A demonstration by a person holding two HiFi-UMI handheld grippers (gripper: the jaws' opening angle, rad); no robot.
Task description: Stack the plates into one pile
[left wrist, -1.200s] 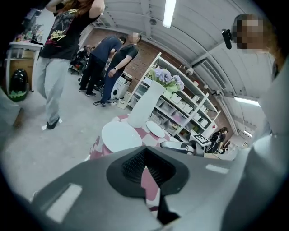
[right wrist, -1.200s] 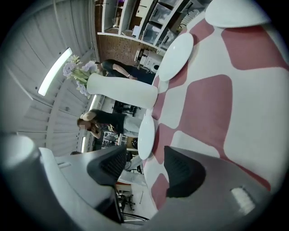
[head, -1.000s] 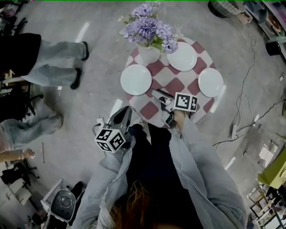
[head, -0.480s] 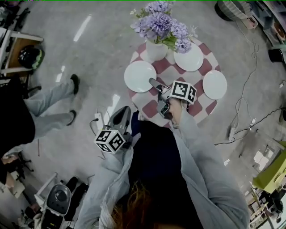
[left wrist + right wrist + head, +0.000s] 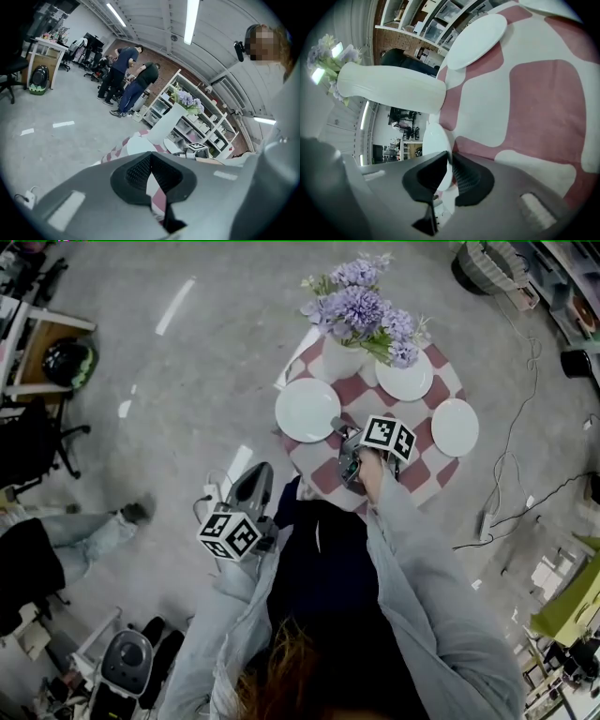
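Plates: three, white, unstacked, on a round chequered desk.
- Left plate: 9 o'clock on the desk.
- Far plate: 1 o'clock, beside the vase.
- Right plate: 3 o'clock.
- Right tongs: have just been closing and now pinch the left plate's rim at its 4 o'clock edge.
- Left tongs: pressed together, empty, off the desk at 8 o'clock.
- Judgement: the right hand is nearer. The other two plates lie between 1 and 3 o'clock of its tongs.

Round checked table, three white plates, flower vase
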